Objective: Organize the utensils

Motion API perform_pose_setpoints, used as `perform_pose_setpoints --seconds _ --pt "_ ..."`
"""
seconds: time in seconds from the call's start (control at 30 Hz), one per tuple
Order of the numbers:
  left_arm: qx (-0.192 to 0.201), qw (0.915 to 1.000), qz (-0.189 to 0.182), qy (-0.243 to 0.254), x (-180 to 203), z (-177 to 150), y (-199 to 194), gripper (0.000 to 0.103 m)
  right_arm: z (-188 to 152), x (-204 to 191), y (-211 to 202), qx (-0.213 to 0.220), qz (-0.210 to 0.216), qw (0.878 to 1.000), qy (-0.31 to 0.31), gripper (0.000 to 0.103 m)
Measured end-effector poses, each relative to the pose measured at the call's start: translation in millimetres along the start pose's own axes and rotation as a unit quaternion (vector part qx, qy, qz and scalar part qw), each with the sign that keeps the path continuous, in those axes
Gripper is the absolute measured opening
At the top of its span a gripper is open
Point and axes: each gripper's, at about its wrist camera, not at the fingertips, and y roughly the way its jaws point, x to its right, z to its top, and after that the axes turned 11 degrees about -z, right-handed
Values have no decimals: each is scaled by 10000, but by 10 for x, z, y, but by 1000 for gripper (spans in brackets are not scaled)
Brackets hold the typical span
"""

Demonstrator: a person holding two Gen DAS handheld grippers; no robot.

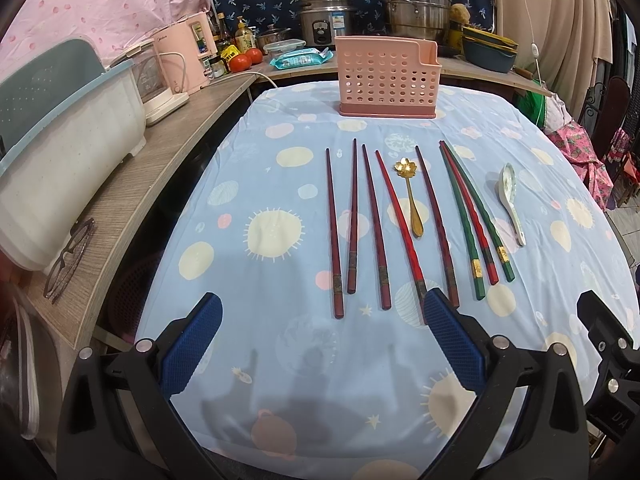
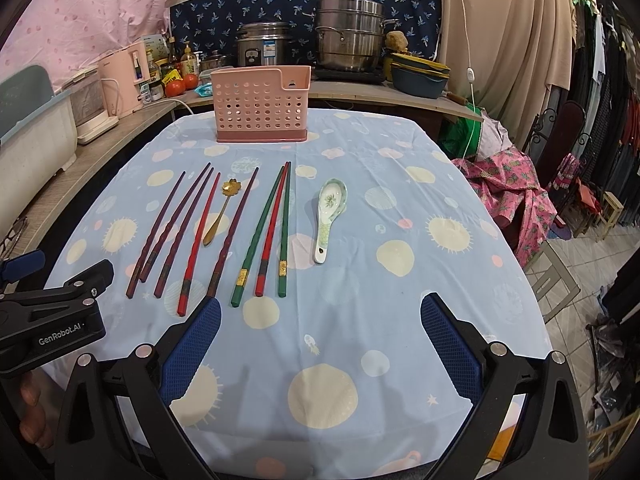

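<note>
A pink perforated utensil holder (image 1: 386,80) (image 2: 262,106) stands at the far side of the blue cloth-covered table (image 1: 280,380) (image 2: 440,200). Several chopsticks lie in a row: dark red ones (image 1: 333,236) (image 2: 154,236), a bright red one (image 1: 400,224) (image 2: 198,244), green ones (image 1: 464,224) (image 2: 284,232). A gold flower spoon (image 1: 410,196) (image 2: 218,216) lies among them. A white ceramic spoon (image 1: 512,204) (image 2: 330,216) lies at the right. My left gripper (image 1: 322,312) and right gripper (image 2: 320,316) are open and empty, near the chopsticks' near ends.
A wooden shelf (image 1: 132,200) at the left bears a dish rack (image 1: 60,148), a pink kettle (image 1: 188,56) and glasses (image 1: 70,256). Steel pots (image 1: 416,0) (image 2: 348,36) stand on the back counter. A clothes pile (image 2: 508,188) lies right of the table.
</note>
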Motion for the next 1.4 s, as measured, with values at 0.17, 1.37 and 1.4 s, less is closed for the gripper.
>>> perform_pose_setpoints --seconds 0.17,1.37,1.4 --pt "-2 10000 2 -1 0 2 1 96 -1 1 0 -2 4 10000 4 96" --pt "-570 9964 95 -617 -499 58 629 96 31 118 404 -437 18 9984 357 96" --pt "-612 9959 91 -656 -530 59 679 95 36 116 439 -462 12 9983 366 96"
